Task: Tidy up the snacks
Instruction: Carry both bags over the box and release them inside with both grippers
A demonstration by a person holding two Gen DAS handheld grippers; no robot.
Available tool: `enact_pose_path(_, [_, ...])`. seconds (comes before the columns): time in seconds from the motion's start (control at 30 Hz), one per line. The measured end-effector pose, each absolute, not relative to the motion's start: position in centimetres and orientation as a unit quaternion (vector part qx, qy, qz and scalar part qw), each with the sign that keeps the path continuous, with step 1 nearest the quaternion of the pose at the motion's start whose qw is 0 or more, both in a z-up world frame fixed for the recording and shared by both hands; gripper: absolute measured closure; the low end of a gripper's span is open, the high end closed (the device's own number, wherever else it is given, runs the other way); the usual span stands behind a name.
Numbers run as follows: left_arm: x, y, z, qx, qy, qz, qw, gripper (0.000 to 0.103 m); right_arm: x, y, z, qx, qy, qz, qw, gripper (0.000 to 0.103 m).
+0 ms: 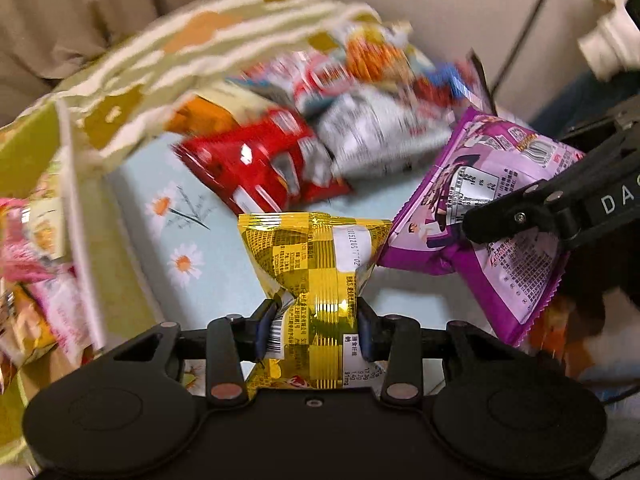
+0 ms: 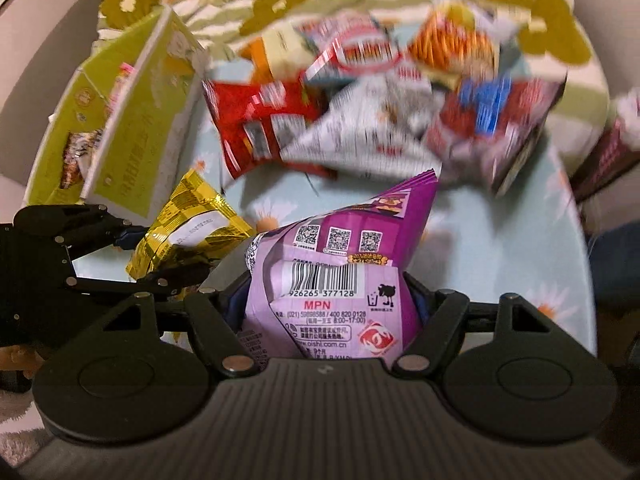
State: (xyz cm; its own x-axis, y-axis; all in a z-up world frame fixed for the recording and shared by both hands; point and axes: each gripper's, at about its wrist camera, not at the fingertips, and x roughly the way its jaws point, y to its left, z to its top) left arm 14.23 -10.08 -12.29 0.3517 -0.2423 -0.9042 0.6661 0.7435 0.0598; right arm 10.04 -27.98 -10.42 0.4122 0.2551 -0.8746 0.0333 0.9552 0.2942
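Observation:
My left gripper (image 1: 318,322) is shut on a gold snack bag (image 1: 316,256), pinching its middle and holding it above the table. The same gold snack bag (image 2: 184,228) shows at the left of the right wrist view, in the left gripper (image 2: 160,256). My right gripper (image 2: 328,300) is shut on a purple snack bag (image 2: 332,276), its barcode side facing the camera. That purple snack bag (image 1: 492,208) hangs at the right of the left wrist view, in the right gripper (image 1: 516,220). A blurred pile of snack bags (image 2: 360,96) lies beyond on the table.
A green cardboard box (image 2: 132,132) holding several snacks stands open at the left. The table wears a light blue daisy cloth (image 1: 180,240). Behind it lies a green striped floral fabric (image 1: 192,40). A red bag (image 1: 256,160) sits at the pile's near side.

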Motion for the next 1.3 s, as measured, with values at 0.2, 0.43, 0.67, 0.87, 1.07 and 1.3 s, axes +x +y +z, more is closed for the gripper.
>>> enact_pose_path(0.2, [12.9, -8.0, -8.1, 0.151, 0.462, -0.236, 0.842, 0.058, 10.4, -27.3, -5.5, 0.087, 0.489, 0.096, 0.863, 0.014])
enact_pose_path(0.43, [12.0, -3.4, -3.4, 0.089, 0.418, -0.159, 0.890, 0.058, 12.2, -23.9, -1.9, 0.076, 0.447, 0.145, 0.879, 0.014])
enact_pose_path(0.67, [14.1, 2.8, 0.0, 0.056, 0.381, -0.090, 0.919, 0.058, 14.7, -18.0, 0.4, 0.093, 0.410, 0.190, 0.887, 0.014])
enact_pose_path(0.87, [17.5, 8.2, -0.7, 0.046, 0.374, -0.050, 0.925, 0.058, 17.7, -11.8, 0.8, 0.093, 0.393, 0.196, 0.893, 0.014])
enact_pose_path(1.07, [19.7, 11.3, -4.2, 0.055, 0.382, -0.049, 0.921, 0.058, 20.4, -6.7, -0.9, 0.085, 0.387, 0.164, 0.903, 0.014])
enact_pose_path(1.3, [18.9, 13.1, -5.9, 0.070, 0.364, -0.034, 0.928, 0.001, 21.7, -5.0, -3.2, 0.098, 0.404, 0.132, 0.900, 0.013])
